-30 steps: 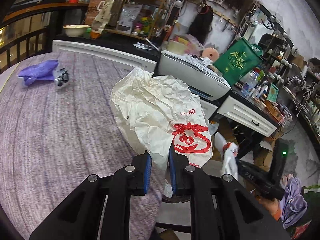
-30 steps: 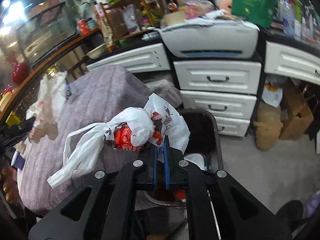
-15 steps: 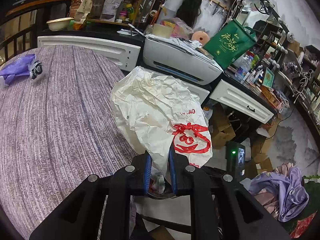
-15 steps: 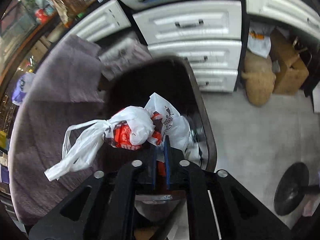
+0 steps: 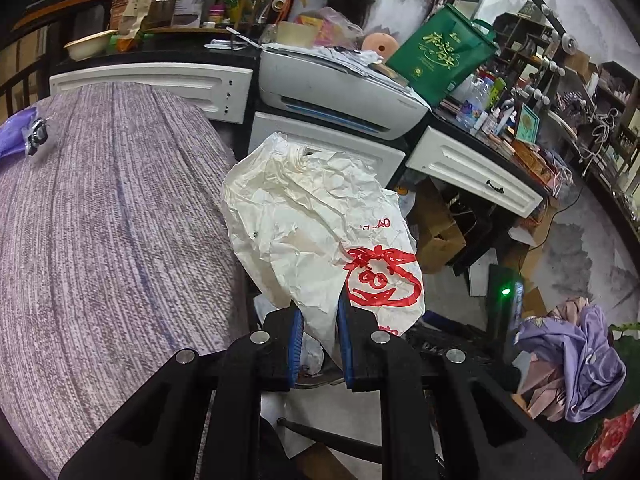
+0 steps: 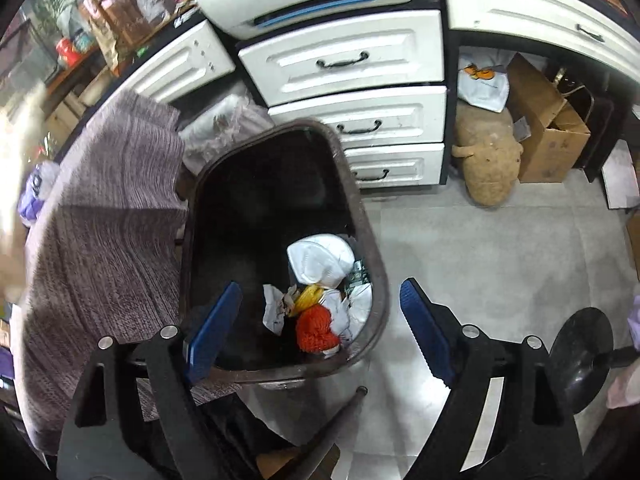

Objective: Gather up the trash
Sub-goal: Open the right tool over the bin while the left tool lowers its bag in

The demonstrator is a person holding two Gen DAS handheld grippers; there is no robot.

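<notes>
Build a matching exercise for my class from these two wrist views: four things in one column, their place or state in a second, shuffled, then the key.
Things
1. crumpled white plastic bag with red print
2. dark waste bin
3. right gripper
4. green tote bag

Places or states
A. on the counter beside the white printer
B. jaws opening, nothing between them
C. clamped in the left gripper
D. on the floor, with trash inside

Pairs: 1-C, 2-D, 3-B, 4-A

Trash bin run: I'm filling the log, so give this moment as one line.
left gripper: shut on crumpled paper bag | right gripper: opening, nothing between fingers, over trash bin | bin: holds trash
</notes>
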